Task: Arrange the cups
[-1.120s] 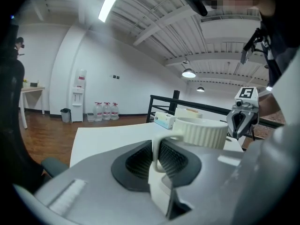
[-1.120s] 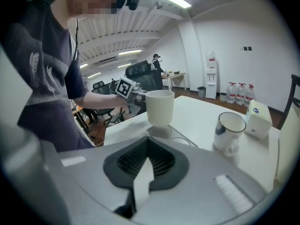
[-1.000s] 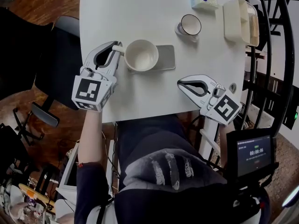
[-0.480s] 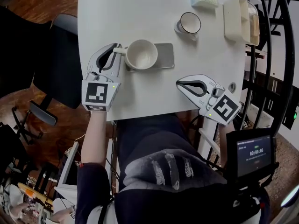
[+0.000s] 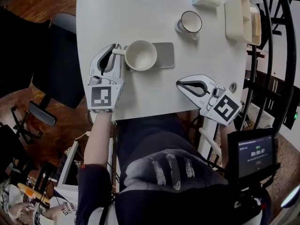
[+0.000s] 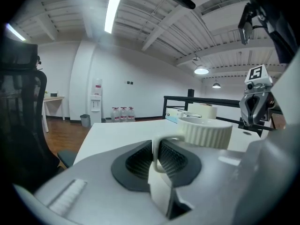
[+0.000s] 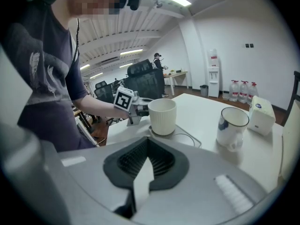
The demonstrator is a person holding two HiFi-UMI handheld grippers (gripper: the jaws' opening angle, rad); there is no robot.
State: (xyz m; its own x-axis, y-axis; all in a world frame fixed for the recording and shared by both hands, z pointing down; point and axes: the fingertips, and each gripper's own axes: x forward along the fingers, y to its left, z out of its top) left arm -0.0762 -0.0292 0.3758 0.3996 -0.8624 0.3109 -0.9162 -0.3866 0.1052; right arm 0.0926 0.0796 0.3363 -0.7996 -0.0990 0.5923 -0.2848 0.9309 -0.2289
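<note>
- Head view: the left gripper (image 5: 116, 49) pinches the handle of the white cup (image 5: 140, 55), which stands on a grey mat (image 5: 165, 55) just right of the jaws.
- Left gripper view: jaws nearly closed on the handle; the gripper lies almost level, with the cup upright just ahead.
- Right gripper view: the right gripper (image 7: 145, 161), closed and empty, points at the cup from well apart.

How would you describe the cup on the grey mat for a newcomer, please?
On the white table, find the grey mat. The cup on it is cream and ribbed, its handle pinched by the left hand-held gripper; the other mug is smooth with a dark rim.
</note>
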